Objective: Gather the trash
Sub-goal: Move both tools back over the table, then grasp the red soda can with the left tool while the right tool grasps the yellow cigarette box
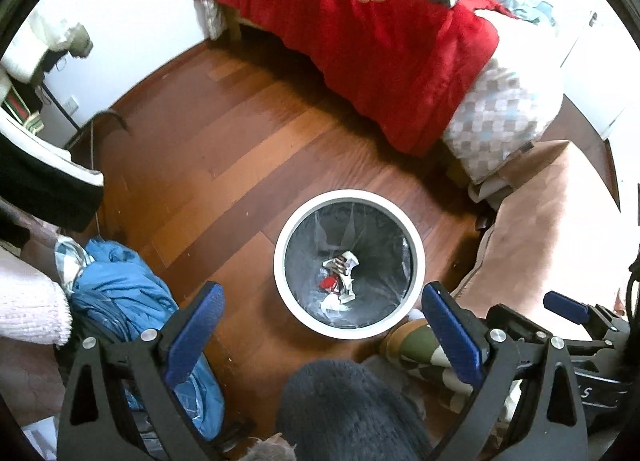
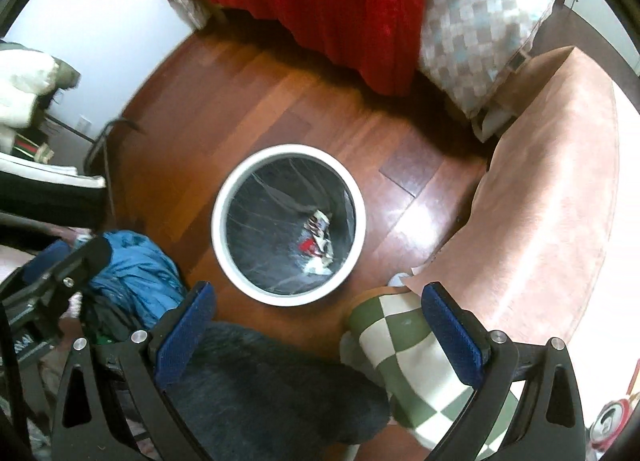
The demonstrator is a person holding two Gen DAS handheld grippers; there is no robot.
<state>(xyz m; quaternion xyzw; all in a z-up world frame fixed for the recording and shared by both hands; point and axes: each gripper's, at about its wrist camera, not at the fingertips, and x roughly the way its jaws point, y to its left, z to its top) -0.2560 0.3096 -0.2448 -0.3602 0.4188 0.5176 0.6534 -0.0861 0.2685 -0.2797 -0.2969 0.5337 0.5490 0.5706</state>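
A round white trash bin (image 1: pixel 288 297) with a dark liner stands on the wooden floor; it also shows in the right wrist view (image 2: pixel 218 237). Crumpled wrappers (image 1: pixel 340 275) lie at its bottom, red and white pieces among them, seen too in the right wrist view (image 2: pixel 318 239). My left gripper (image 1: pixel 324 325) is open and empty, held above the bin's near edge. My right gripper (image 2: pixel 318 321) is open and empty, above the floor just in front of the bin. The right gripper's blue pads (image 1: pixel 566 305) show at the right edge of the left view.
A bed with a red blanket (image 1: pixel 380 41) lies beyond the bin. A pink rug (image 2: pixel 552 181) is to the right. Blue clothing (image 1: pixel 132 293) is piled at the left. A green checkered slipper (image 2: pixel 408 357) and a dark fuzzy leg (image 1: pixel 344 409) are below. A can (image 2: pixel 608 421) lies bottom right.
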